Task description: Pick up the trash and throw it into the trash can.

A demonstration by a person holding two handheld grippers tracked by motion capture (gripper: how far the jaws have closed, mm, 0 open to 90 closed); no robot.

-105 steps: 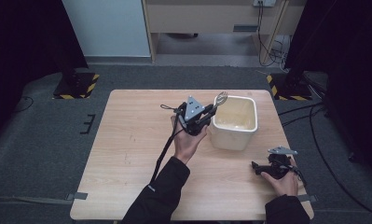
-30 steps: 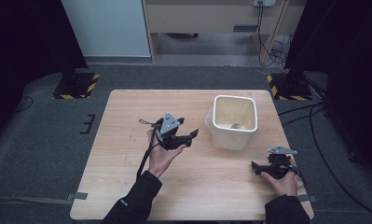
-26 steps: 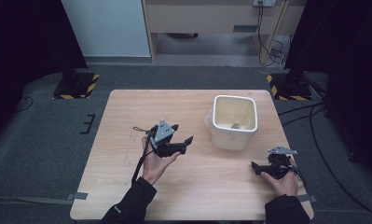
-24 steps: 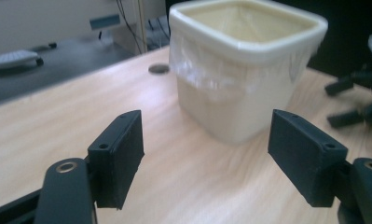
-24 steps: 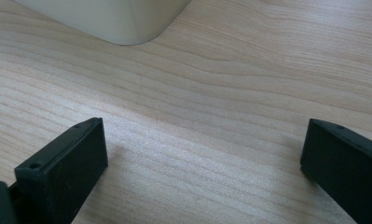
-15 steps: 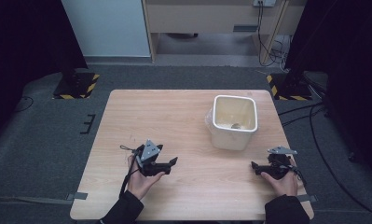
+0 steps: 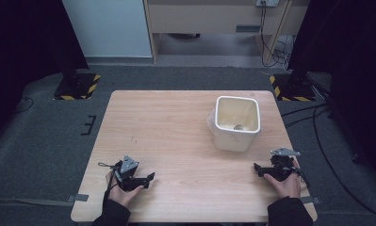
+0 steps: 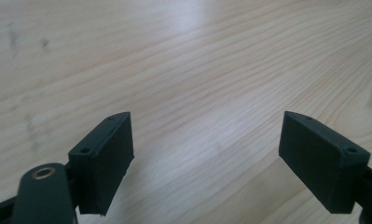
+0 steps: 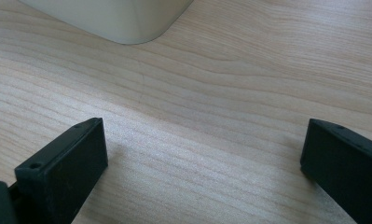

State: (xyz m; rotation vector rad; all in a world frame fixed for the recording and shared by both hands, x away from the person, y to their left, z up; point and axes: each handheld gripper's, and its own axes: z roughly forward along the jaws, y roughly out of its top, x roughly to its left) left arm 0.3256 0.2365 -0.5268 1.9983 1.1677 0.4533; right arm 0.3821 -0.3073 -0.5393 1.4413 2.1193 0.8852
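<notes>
With both hands low at the near table [image 7: 176,122] edge, left gripper [image 7: 143,180] and right gripper [image 7: 261,169] sit released and empty, seemingly parked; white bin [image 7: 236,123] stands far-right, something small inside.

A light wooden table [image 7: 176,127] stands on grey carpet [image 7: 44,141]. Black stands with yellow-black striped bases [image 7: 77,87] sit at upper left and upper right. A pale panel [image 7: 105,28] and wooden cabinet [image 7: 209,16] line the top.
</notes>
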